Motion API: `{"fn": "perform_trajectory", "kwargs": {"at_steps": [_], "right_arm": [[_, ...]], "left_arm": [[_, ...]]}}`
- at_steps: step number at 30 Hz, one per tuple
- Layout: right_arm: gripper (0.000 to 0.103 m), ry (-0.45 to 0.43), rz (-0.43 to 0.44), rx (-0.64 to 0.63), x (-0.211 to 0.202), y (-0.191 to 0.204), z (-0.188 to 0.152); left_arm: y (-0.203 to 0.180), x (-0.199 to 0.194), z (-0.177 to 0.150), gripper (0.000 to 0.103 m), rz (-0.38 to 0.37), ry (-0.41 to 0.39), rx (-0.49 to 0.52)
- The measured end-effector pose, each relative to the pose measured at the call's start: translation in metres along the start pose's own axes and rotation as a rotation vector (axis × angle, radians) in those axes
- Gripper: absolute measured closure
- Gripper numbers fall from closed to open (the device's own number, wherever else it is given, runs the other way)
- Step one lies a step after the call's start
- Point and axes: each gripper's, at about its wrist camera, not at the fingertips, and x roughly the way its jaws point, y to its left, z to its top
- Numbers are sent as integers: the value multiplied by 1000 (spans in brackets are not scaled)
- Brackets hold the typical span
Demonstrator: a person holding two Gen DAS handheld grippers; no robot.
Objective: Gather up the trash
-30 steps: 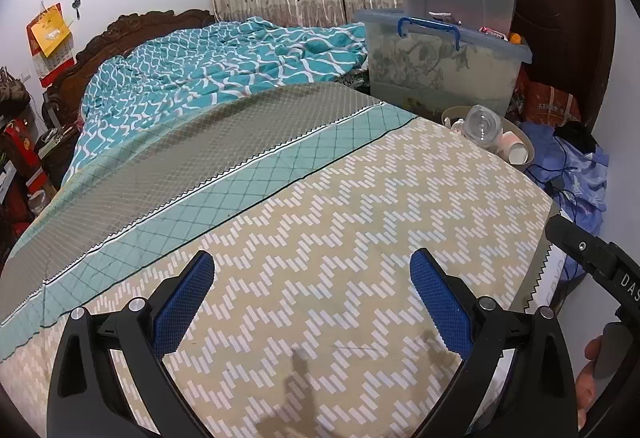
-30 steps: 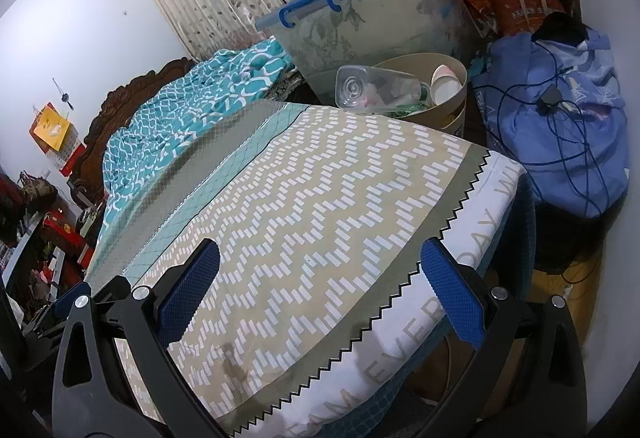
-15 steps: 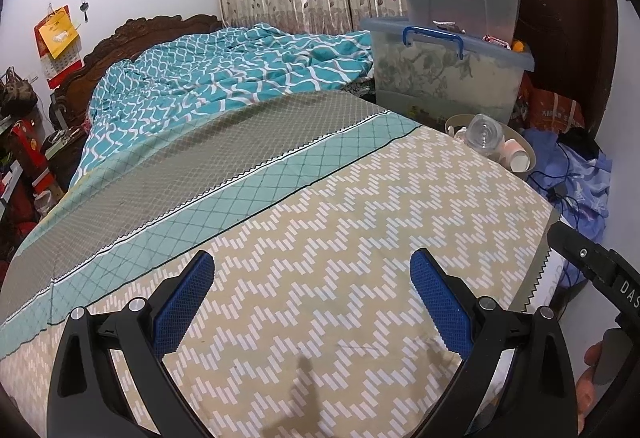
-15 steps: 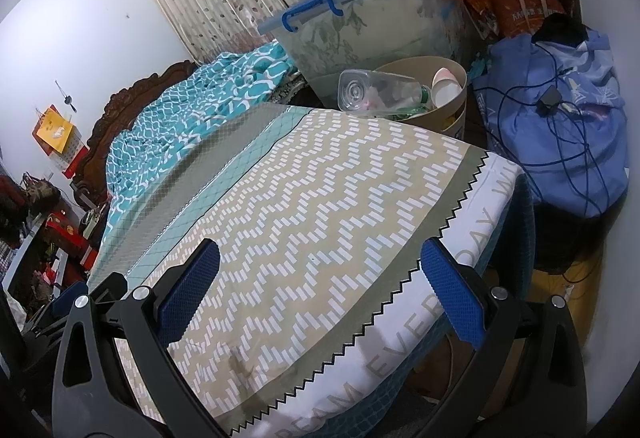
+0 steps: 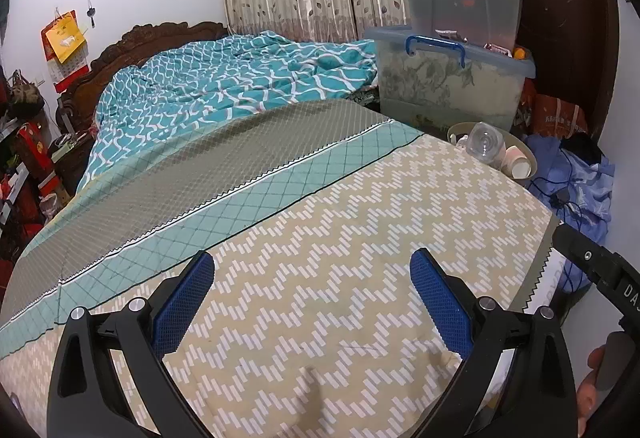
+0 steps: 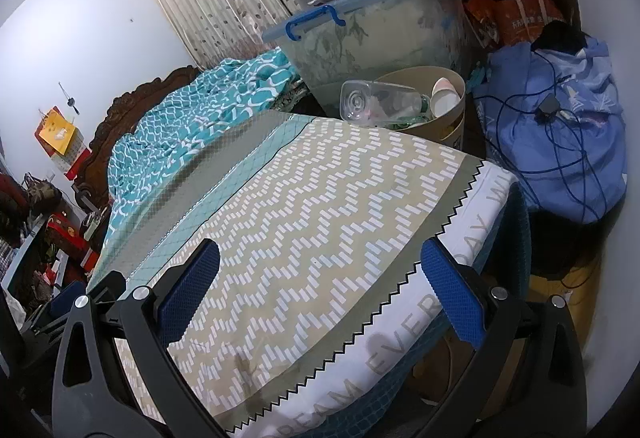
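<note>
Trash is seen in the left wrist view only inside the beige bin at the far corner of the bed: a clear plastic bottle lying across it and paper cups beside that. The left gripper is held spread wide and empty over the zigzag sheet, well apart from the bin, which lies ahead and to its right. No loose litter is made out on the sheet, so a slow sweep of the bed and floor is advised before anything is grasped.

From the right wrist view, the right gripper is likewise spread and empty above the bed's foot edge. The bin, bottle and cups are seen ahead, beyond the sheet. The bottle perhaps overhangs the rim, though distortion makes this uncertain.
</note>
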Motion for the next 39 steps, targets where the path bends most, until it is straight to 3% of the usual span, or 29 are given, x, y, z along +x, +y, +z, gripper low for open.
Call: {"fn": "perform_trajectory", "kwargs": {"at_steps": [39], "right_arm": [[4,1,-1,7,-2,-4,-3]], "left_arm": [[-11,0,-9,9,-2,26,56]]}}
